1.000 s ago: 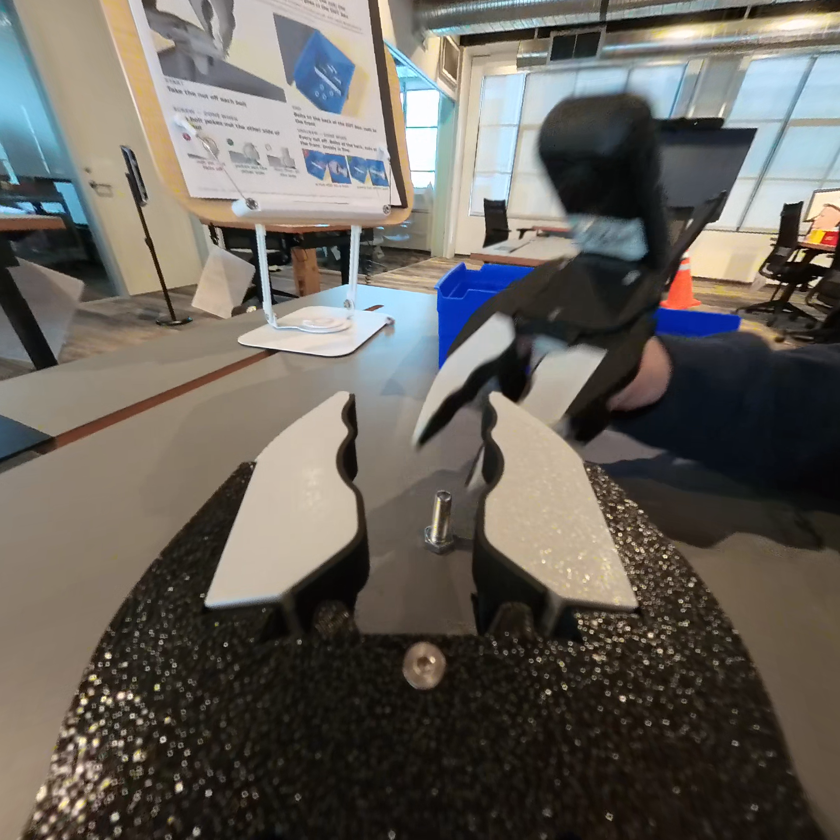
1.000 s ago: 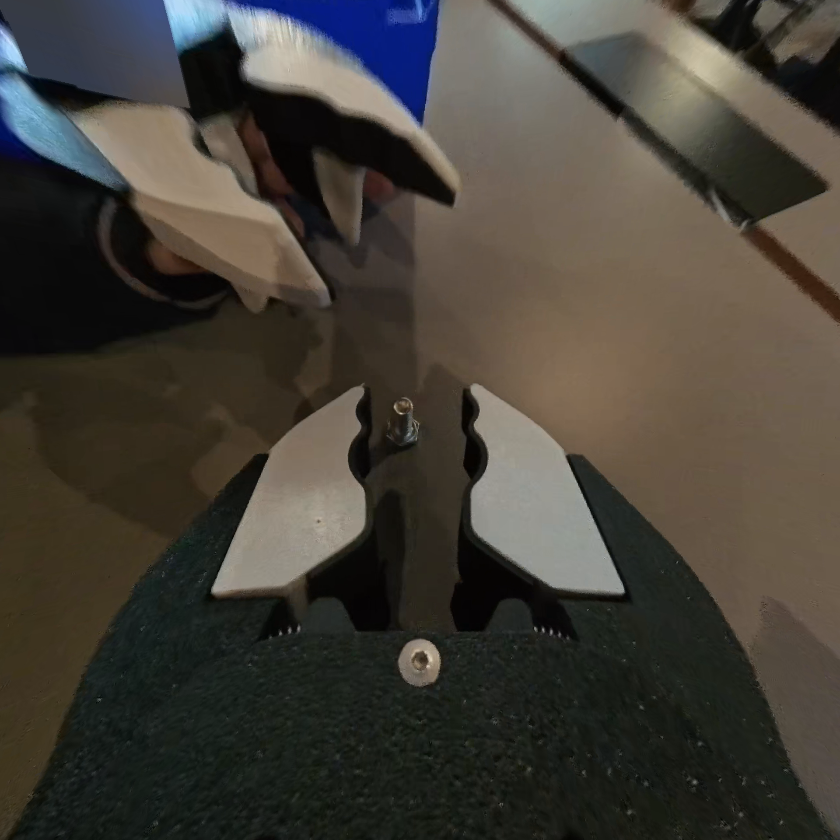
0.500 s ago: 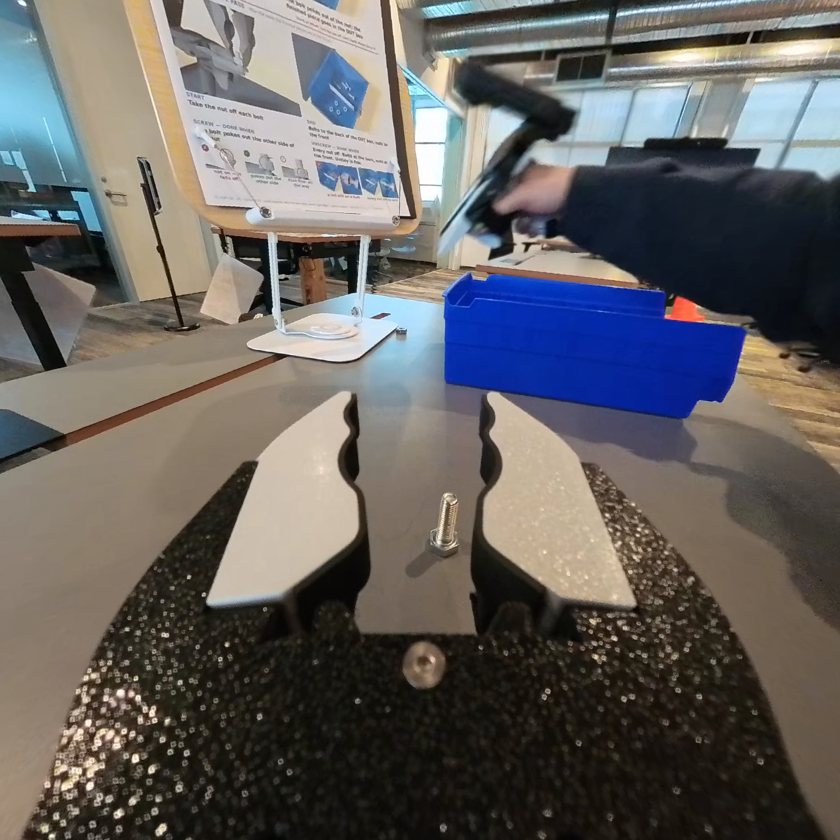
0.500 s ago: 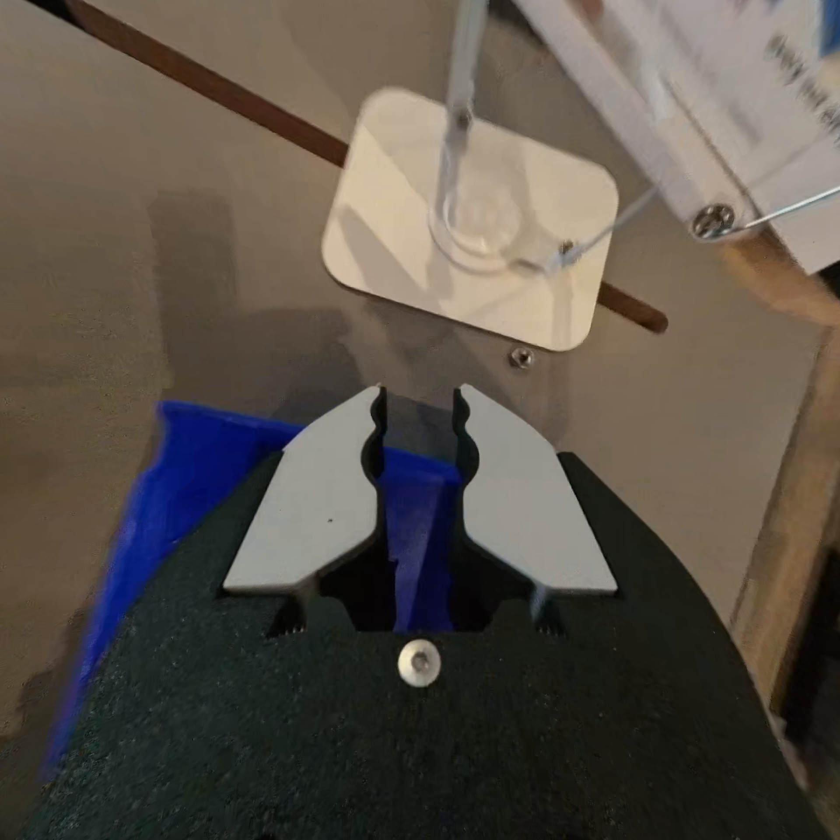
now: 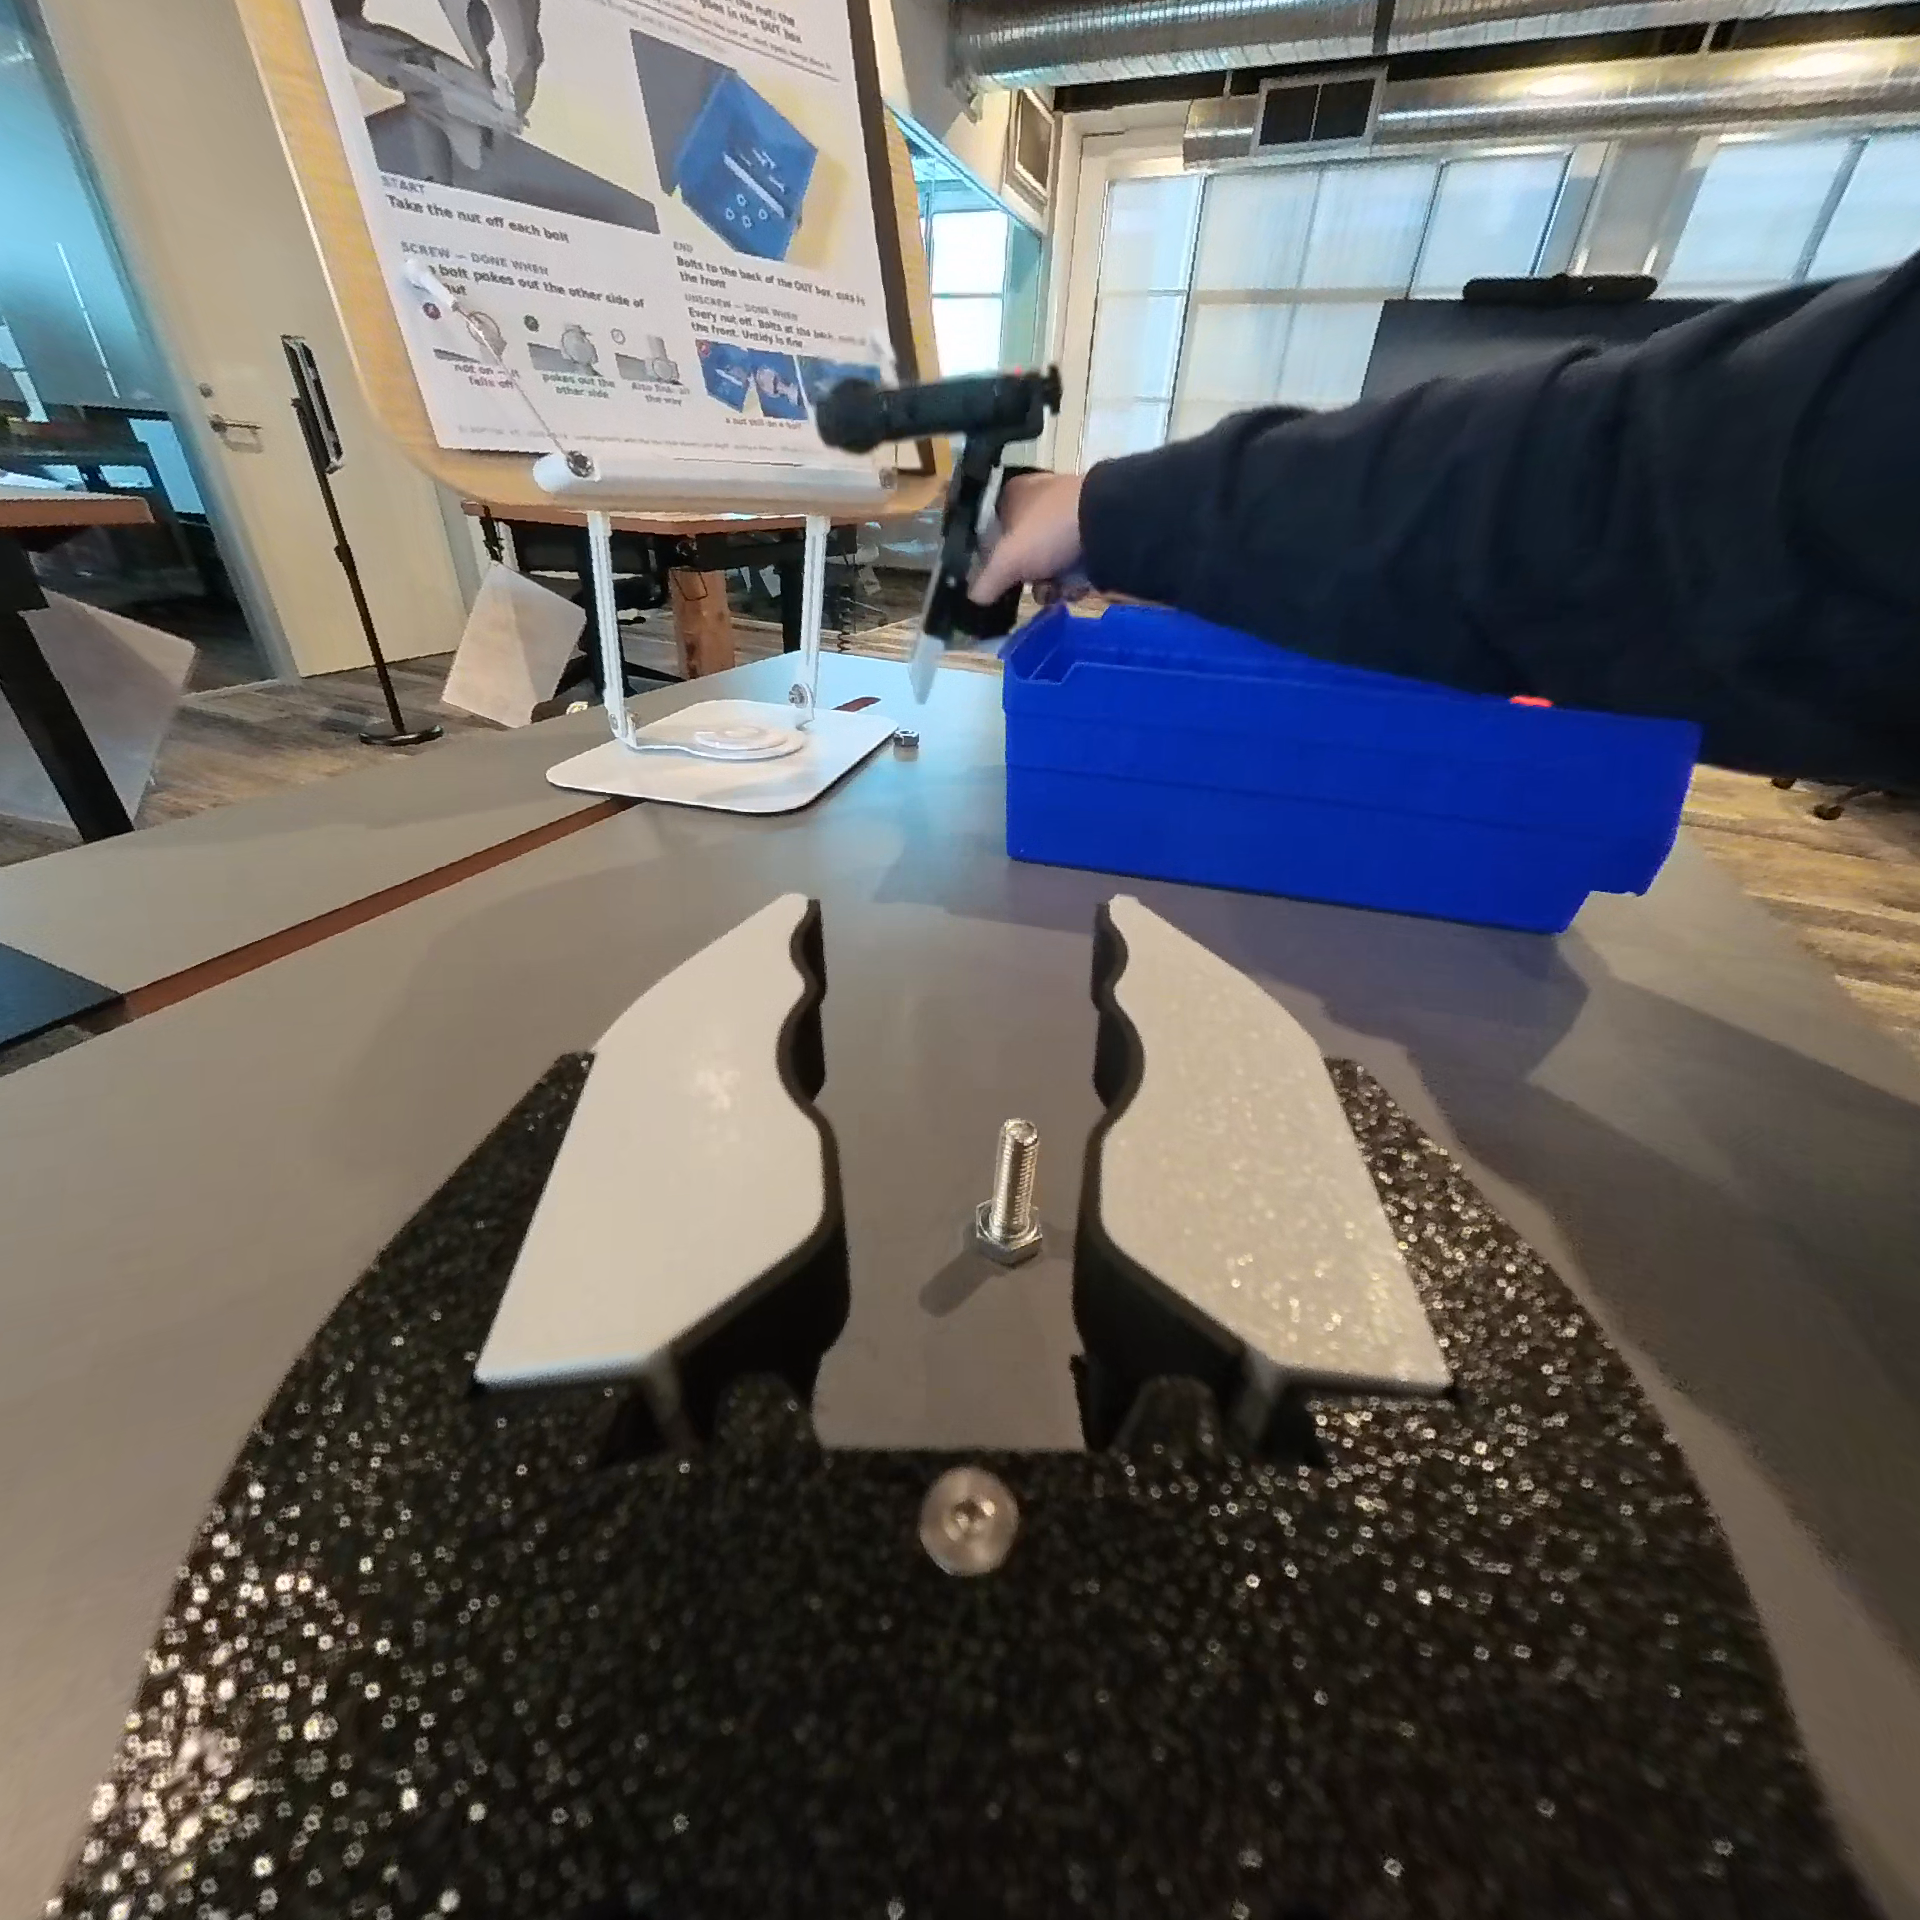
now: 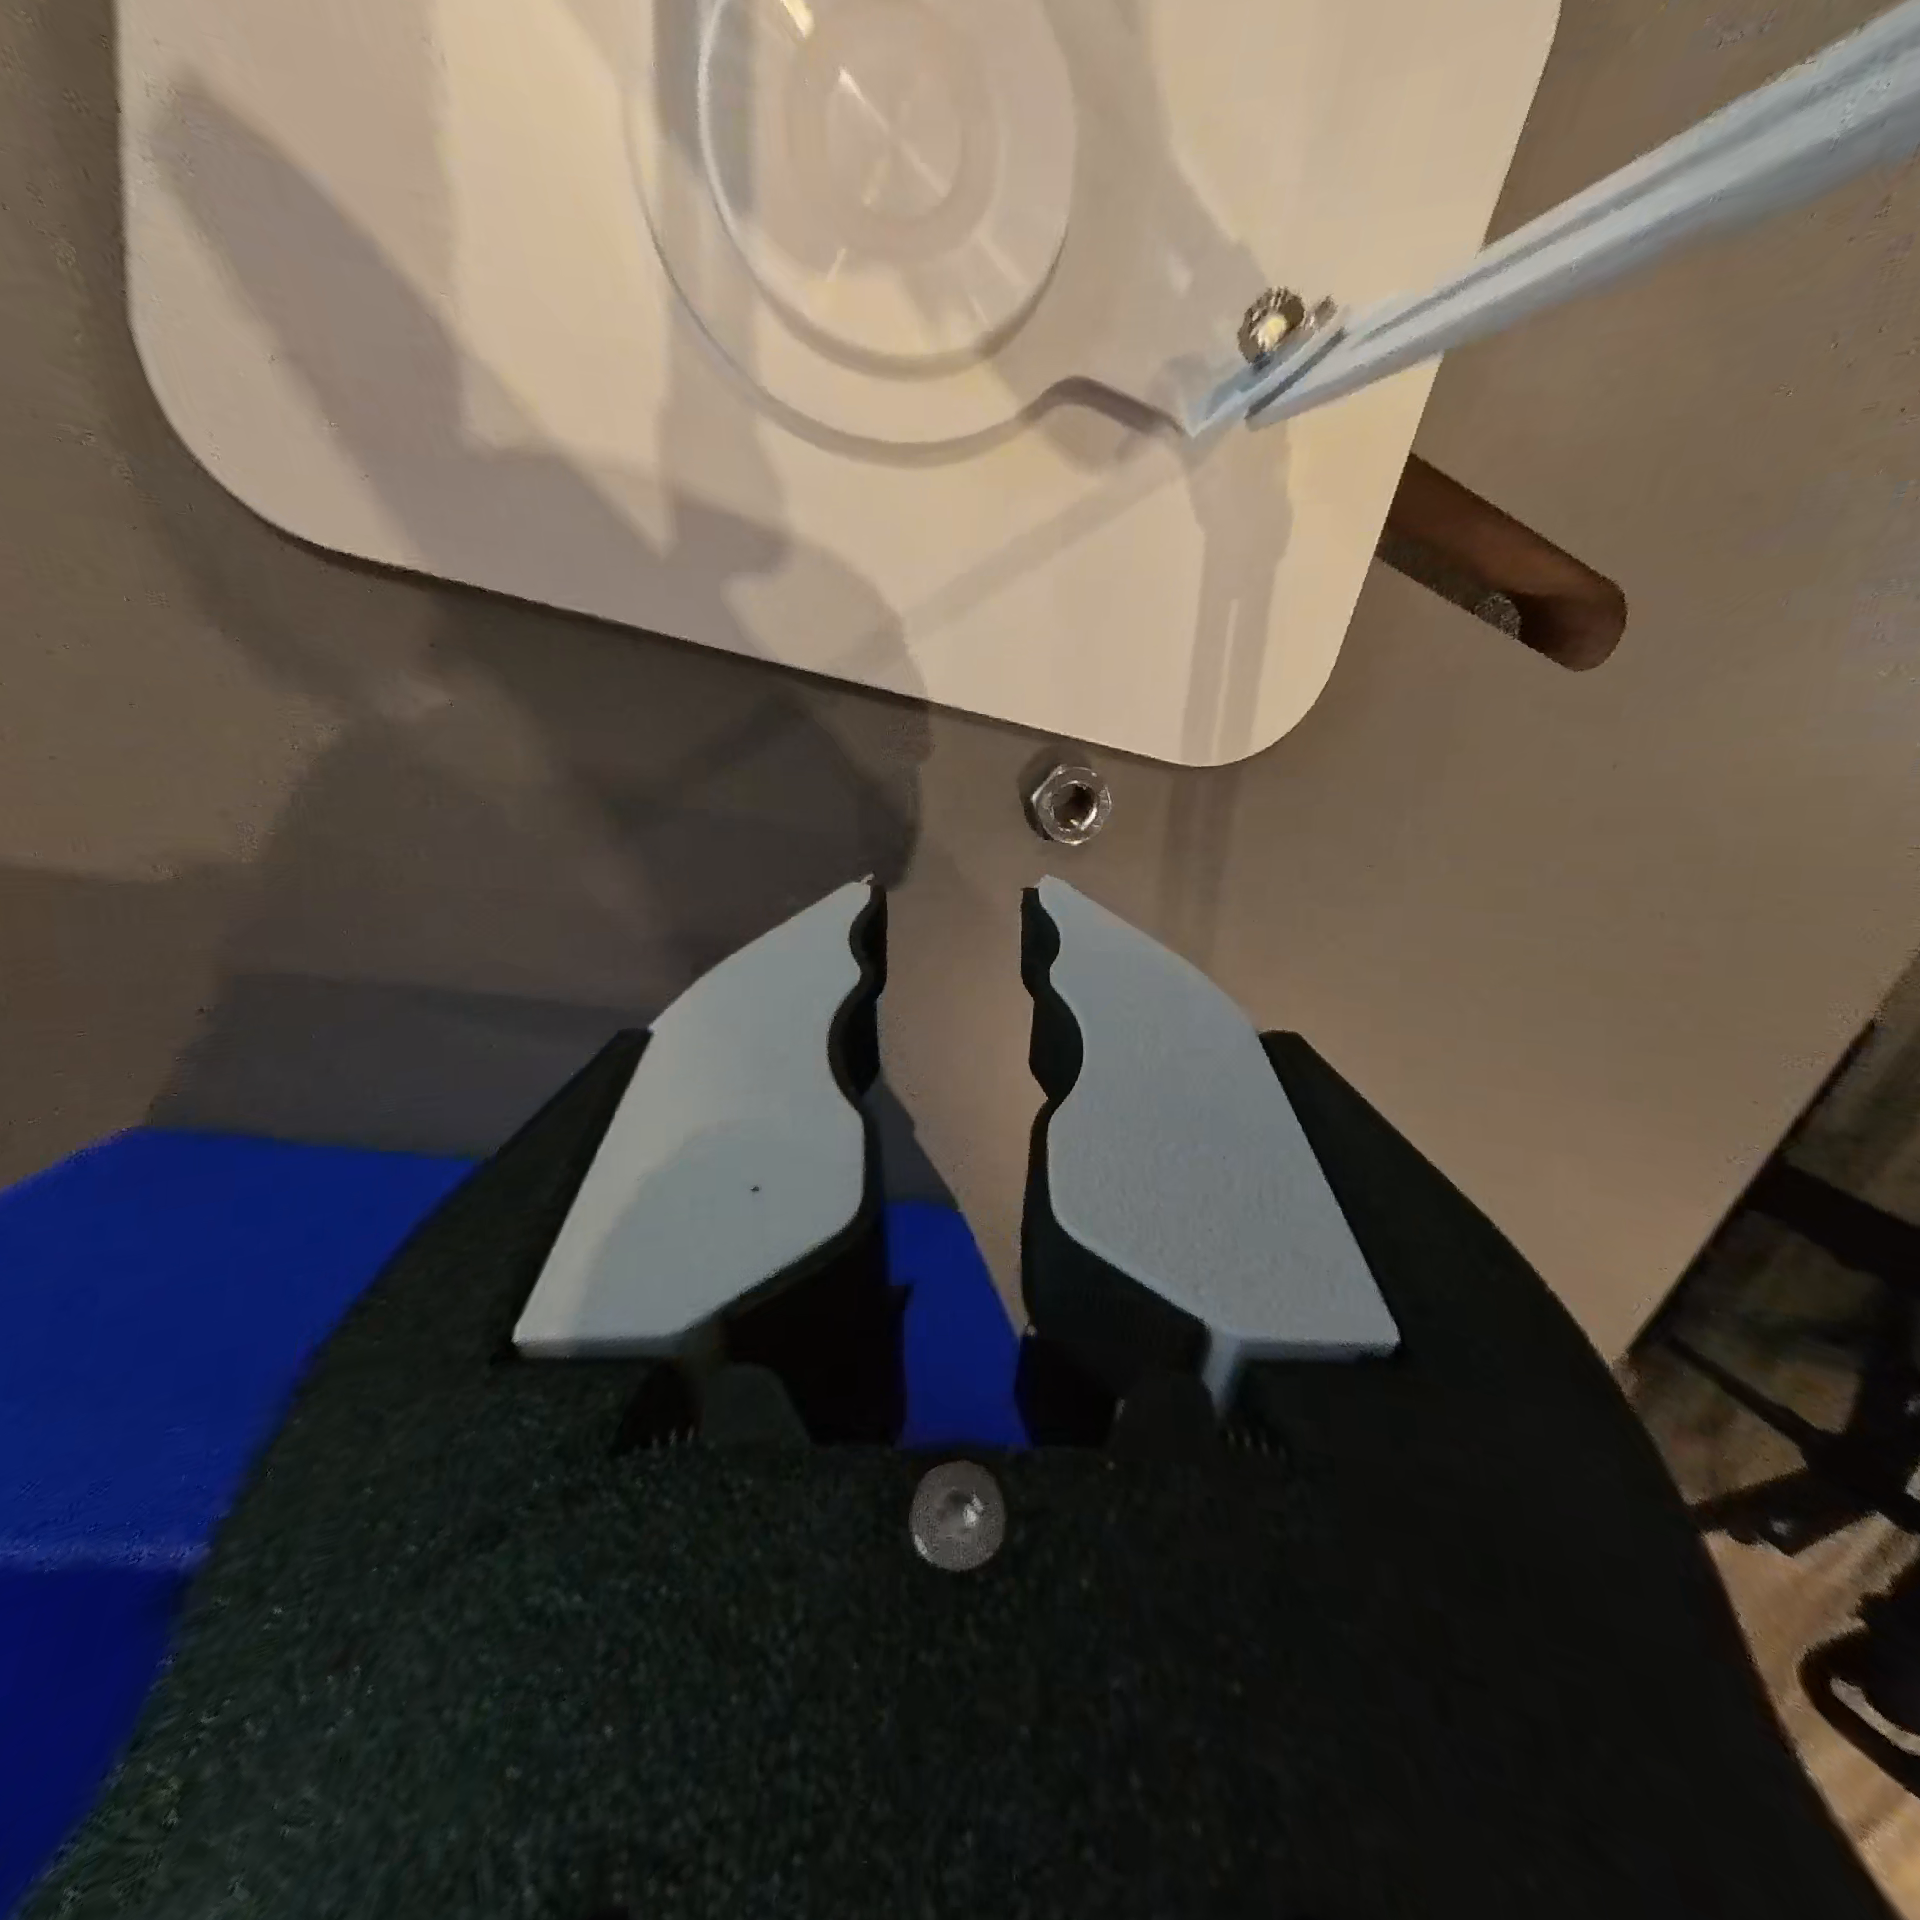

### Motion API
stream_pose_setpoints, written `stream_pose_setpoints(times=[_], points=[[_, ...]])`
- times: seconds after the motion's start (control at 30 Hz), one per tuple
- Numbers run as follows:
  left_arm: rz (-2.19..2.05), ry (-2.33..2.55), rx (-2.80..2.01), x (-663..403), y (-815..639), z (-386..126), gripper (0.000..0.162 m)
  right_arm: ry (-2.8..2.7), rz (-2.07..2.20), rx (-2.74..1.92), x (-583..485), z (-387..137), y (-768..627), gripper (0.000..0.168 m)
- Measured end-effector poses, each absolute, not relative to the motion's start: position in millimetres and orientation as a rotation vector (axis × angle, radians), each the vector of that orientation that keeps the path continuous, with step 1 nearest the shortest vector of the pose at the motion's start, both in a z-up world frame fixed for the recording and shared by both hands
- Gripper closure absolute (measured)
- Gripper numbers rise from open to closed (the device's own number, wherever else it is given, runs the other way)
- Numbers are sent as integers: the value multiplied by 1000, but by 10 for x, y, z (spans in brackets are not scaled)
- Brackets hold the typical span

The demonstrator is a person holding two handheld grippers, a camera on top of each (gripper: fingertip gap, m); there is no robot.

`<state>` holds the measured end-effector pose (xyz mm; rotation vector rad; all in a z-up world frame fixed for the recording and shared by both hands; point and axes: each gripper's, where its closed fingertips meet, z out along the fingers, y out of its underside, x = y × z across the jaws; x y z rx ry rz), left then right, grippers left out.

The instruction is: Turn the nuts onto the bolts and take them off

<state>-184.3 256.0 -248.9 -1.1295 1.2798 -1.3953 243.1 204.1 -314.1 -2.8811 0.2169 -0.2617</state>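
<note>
A silver bolt stands on its head on the grey table, thread up, between the fingers of my open left gripper, untouched. A small steel nut lies flat on the table by the corner of a white stand base. It also shows far off in the left wrist view. My right gripper is open and empty, pointing down just short of the nut. In the left wrist view the right gripper hangs above the nut, held by a hand in a dark sleeve.
A blue bin stands on the table right of the nut; its corner shows under my right gripper. An instruction board on a white wire stand rises behind the nut. The table edge is at the right. The grippers' ends are close to 45 centimetres from one another.
The right gripper left the bolt, swung up over the blue bin and came down above the nut by the stand base. The left gripper stayed around the bolt.
</note>
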Motion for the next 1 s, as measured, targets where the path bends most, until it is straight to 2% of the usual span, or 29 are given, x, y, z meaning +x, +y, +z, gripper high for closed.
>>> stream_pose_setpoints(times=[0.03,0.27,0.53,0.7,0.8,0.9,1.0], points=[[-1397,1279,-1130,-1843,2561,-2489,113,215,-241,-2887,2435,-3162,2020,144],[-1401,1280,-1132,-1841,2563,-2492,113,263,102,-2929,2178,-3241,1789,152],[-1402,1285,-1127,-1839,2554,-2494,114,316,360,-2865,1742,-3253,1347,148],[-1403,1295,-1127,-1830,2541,-2500,114,236,232,-2746,1893,-2944,1233,146],[-1406,1300,-1127,-1824,2533,-2502,114,-29,72,-2591,2226,-2759,1407,134],[-1411,1294,-1129,-1823,2539,-2498,114,-356,-42,-2486,2525,-2843,1527,129],[-1427,1278,-1128,-1827,2552,-2483,114,-520,33,-2349,2606,-2961,1666,126]])
